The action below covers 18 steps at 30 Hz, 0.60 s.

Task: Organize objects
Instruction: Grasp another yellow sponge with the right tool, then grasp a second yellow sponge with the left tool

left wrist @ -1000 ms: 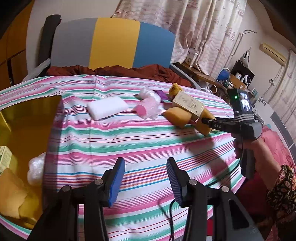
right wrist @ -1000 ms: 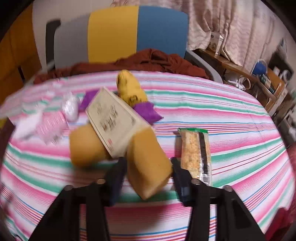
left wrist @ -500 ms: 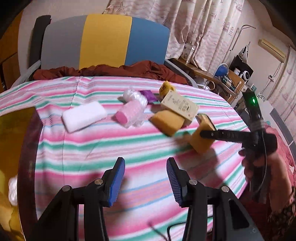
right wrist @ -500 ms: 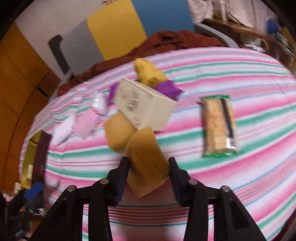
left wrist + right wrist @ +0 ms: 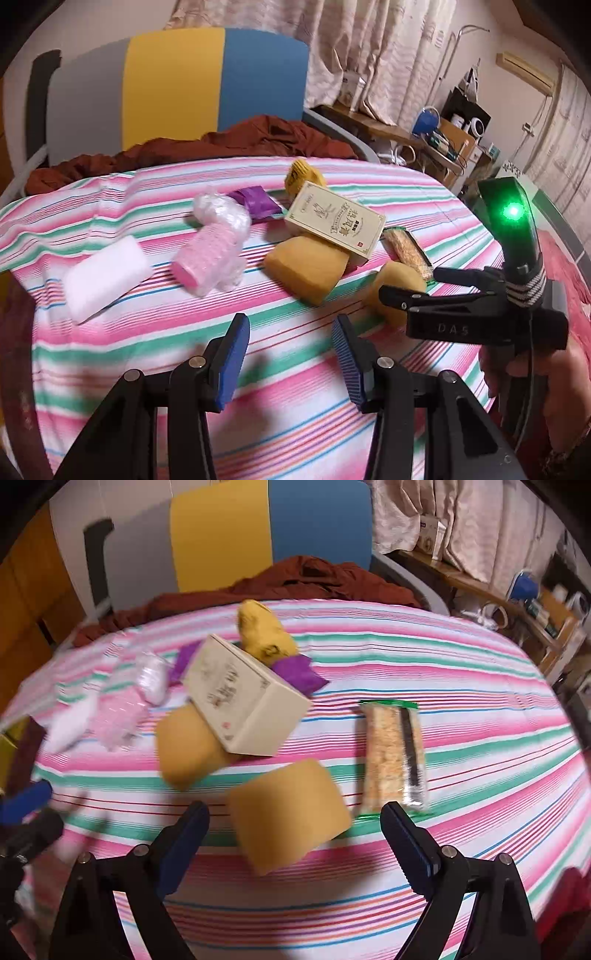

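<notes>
Loose objects lie on the striped table (image 5: 147, 332). A yellow sponge (image 5: 288, 812) lies between the wide-open jaws of my right gripper (image 5: 293, 830), not gripped; it also shows in the left wrist view (image 5: 395, 291). A second yellow sponge (image 5: 306, 267) lies under a cream box (image 5: 334, 223). A snack bar (image 5: 393, 753) lies right of the sponge. A white foam block (image 5: 109, 273), a pink bubble-wrapped roll (image 5: 210, 254), a purple packet (image 5: 255, 201) and a yellow pouch (image 5: 301, 175) lie further back. My left gripper (image 5: 290, 350) is open and empty above the cloth.
A chair with grey, yellow and blue back (image 5: 177, 92) and brown cloth (image 5: 221, 144) stands behind the table. A dark tray edge (image 5: 22, 753) is at the left. Shelves with clutter (image 5: 443, 136) stand at the right.
My right gripper opened and let go of the yellow sponge, which now lies on the cloth. My left gripper moved right, toward the objects; the tray left its view.
</notes>
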### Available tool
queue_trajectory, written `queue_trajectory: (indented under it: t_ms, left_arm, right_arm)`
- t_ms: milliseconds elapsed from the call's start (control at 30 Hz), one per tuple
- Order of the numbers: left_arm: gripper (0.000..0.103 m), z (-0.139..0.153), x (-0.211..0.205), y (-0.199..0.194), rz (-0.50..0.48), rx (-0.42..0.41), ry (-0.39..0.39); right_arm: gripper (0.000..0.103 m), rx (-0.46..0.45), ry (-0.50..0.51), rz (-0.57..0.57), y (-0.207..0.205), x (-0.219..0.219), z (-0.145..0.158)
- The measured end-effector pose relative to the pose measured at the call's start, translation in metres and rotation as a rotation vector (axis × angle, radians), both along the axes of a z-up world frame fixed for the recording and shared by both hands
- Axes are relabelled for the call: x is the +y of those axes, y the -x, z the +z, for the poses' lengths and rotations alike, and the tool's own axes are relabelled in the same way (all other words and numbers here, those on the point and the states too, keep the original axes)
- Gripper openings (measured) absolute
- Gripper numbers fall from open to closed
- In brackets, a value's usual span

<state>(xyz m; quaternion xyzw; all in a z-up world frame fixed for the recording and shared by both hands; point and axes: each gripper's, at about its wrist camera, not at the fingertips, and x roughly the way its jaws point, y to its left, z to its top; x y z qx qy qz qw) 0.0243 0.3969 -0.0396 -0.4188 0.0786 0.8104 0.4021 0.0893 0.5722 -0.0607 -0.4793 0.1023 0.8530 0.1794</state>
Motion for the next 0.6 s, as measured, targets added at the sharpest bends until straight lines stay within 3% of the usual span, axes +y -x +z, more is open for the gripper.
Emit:
queue_trajectory:
  t_ms: [33,133,267,367,600]
  left_arm:
    - [0.047,-0.002,0.005,0.003,-0.008,-0.002,0.003]
    - [0.047,-0.008,0.016,0.01,-0.027,-0.021,0.012]
    - [0.047,-0.016,0.033,0.021,-0.051,-0.027,0.044]
    - [0.048,-0.022,0.05,0.028,-0.09,-0.029,0.066]
    - [0.053,-0.035,0.082,0.039,-0.159,-0.011,0.134]
  right_arm:
    - [0.092,-0.008,0.003,-0.001,0.001,0.002,-0.002]
    - [0.069,-0.019,0.095,0.015,0.002,0.007,-0.011]
    - [0.064,-0.037,0.107,0.016,0.001,0.007,-0.012]
    - [0.063,-0.028,0.162,-0.024,-0.006,0.016,-0.011]
    - [0.063,-0.037,0.165,-0.062,-0.011,0.023,-0.012]
